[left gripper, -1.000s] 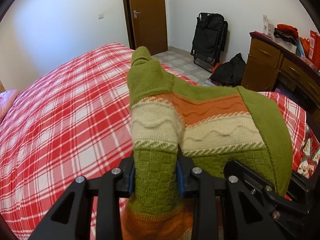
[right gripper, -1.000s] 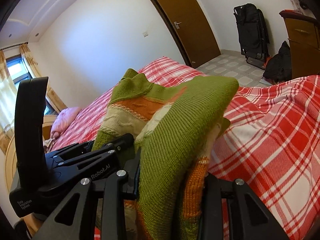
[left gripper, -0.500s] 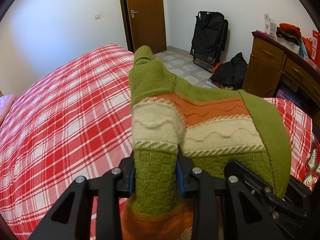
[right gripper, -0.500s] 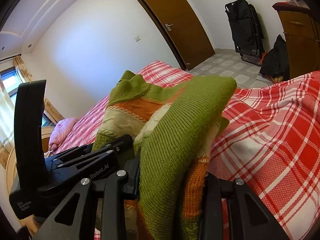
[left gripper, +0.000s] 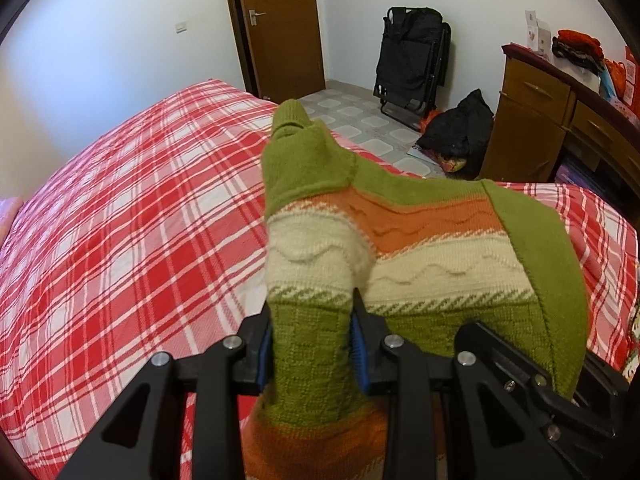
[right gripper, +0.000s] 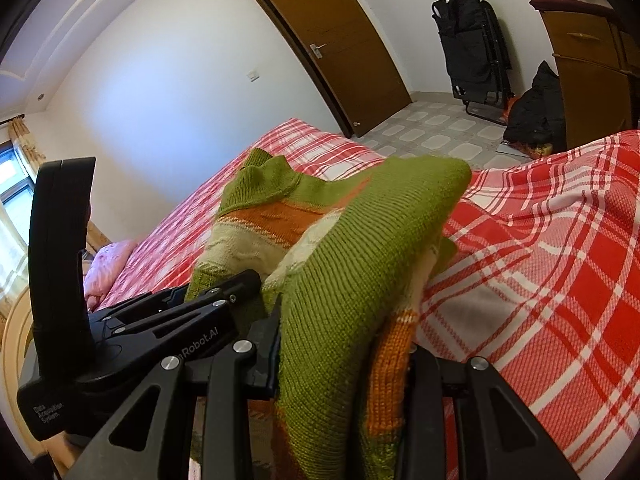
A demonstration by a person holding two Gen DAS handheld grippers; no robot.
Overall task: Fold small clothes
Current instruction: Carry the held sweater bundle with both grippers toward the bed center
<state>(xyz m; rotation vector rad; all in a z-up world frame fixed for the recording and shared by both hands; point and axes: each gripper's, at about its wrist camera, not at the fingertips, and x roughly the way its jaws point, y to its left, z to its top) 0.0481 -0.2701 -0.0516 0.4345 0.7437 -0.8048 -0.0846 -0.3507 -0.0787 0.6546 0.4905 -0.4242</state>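
Knitwear up in the air, and you've got it by two corners! Your left tongs are clamped on a bunched fold of the small knitted sweater, green checked band squeezed tight between the blue pads. Your right tongs are pinched shut on the other end, thick green ribbing and an orange stripe crammed between the jaws. Nothing slack in either grip as far as the wrist views show.

The sweater hangs between your two hands, stretched across and held clear above the red plaid bed. A green sleeve or collar tip sticks up at the far edge; which of the two it is, you can't quite tell from here. The lower hem drops out of sight below both cameras.

Step in hand, by my reading: you're carrying the garment out over the bed to lay it flat, with the actual folding not yet begun. Next move calls for a level lowering, both hands together, so the far edge touches the cover first and the body spreads without bunching. Keep the tension even. Let go only once the knit lies flat, because this soft, stretchy weave will likely crumple if dropped.
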